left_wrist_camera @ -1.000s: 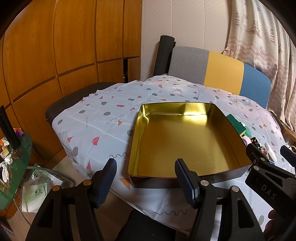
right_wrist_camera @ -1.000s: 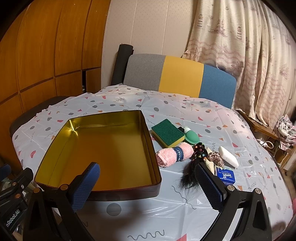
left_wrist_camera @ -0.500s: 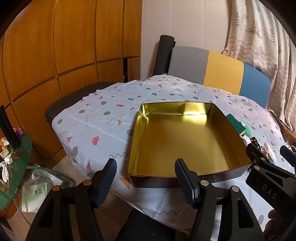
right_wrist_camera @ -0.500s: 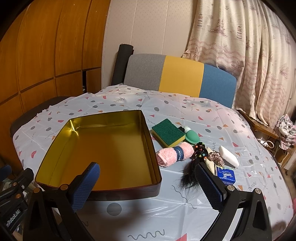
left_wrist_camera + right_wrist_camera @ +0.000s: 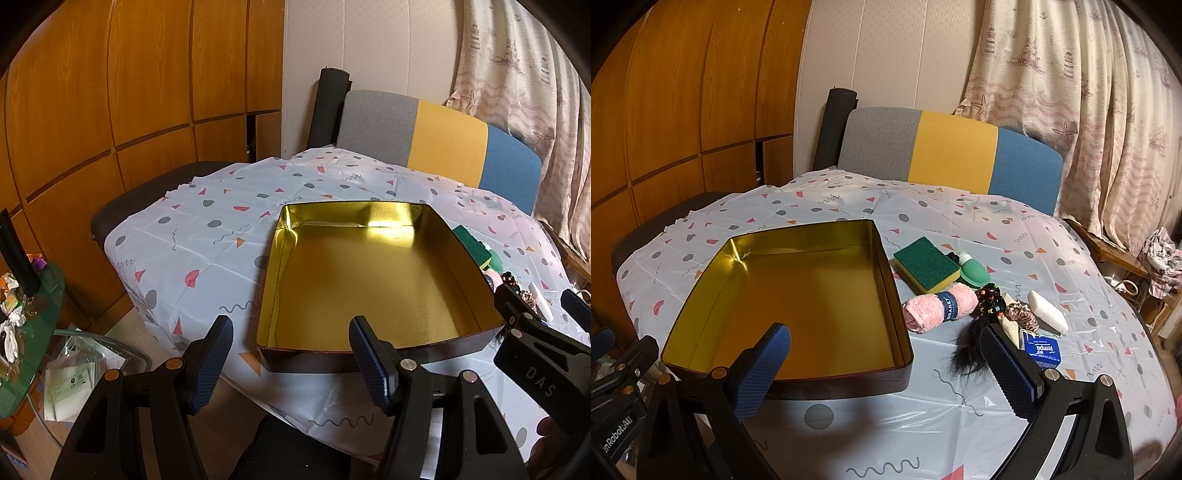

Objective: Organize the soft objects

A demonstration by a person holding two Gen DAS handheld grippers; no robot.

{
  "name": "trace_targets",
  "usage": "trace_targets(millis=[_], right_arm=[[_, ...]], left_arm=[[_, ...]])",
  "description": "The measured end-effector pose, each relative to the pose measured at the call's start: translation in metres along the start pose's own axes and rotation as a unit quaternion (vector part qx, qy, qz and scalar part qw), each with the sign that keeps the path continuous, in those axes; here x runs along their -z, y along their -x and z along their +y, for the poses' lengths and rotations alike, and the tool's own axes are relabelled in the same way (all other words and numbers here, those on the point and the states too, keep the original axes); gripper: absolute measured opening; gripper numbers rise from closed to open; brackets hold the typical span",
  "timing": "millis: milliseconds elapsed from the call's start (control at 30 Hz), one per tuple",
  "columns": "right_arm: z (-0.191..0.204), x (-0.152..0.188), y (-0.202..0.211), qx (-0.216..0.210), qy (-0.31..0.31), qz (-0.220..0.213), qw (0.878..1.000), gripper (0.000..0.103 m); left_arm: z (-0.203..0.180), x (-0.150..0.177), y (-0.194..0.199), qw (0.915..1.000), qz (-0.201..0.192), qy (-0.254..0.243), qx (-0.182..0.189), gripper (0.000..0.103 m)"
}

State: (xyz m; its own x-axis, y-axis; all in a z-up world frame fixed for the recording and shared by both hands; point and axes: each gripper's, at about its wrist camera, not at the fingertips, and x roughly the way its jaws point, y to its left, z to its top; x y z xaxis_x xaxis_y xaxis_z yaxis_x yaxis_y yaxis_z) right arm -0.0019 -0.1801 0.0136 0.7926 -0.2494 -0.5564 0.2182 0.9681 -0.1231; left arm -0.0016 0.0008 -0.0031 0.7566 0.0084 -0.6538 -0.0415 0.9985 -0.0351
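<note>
Your left gripper and right gripper hover open and empty at the near edge of the desk. Beyond them sits the gold box. Only your right view shows the pink towel, sponge and tissue pack clearly; farther back stand chair and curtain.

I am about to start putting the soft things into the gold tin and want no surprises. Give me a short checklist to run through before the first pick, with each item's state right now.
1. Gold tin empty, room for items: ok.
2. Left gripper open, nothing between its pads: ok.
3. Right gripper open, nothing held: ok.
4. Pink rolled towel lies free beside the tin, nothing on top of it: ok.
5. Green sponge clear of the tin wall: ok.
6. Black hair piece and scrunchie crowd together; whether they are tangled: cannot tell.
</note>
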Motion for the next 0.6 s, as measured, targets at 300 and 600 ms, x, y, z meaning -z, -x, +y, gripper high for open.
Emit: trace_targets(millis=[300, 600], right_arm=[[-0.0006, 0.0004, -0.0004, -0.001, 0.000, 0.000, 1.000, 0.103], [-0.0002, 0.0003, -0.0007, 0.000, 0.001, -0.001, 1.000, 0.103]], left_arm=[[0.0001, 0.0004, -0.0003, 1.0000, 0.001, 0.000, 0.001, 0.066], [0.0011, 0.0004, -0.0009, 1.0000, 0.002, 0.000, 0.001, 0.066]])
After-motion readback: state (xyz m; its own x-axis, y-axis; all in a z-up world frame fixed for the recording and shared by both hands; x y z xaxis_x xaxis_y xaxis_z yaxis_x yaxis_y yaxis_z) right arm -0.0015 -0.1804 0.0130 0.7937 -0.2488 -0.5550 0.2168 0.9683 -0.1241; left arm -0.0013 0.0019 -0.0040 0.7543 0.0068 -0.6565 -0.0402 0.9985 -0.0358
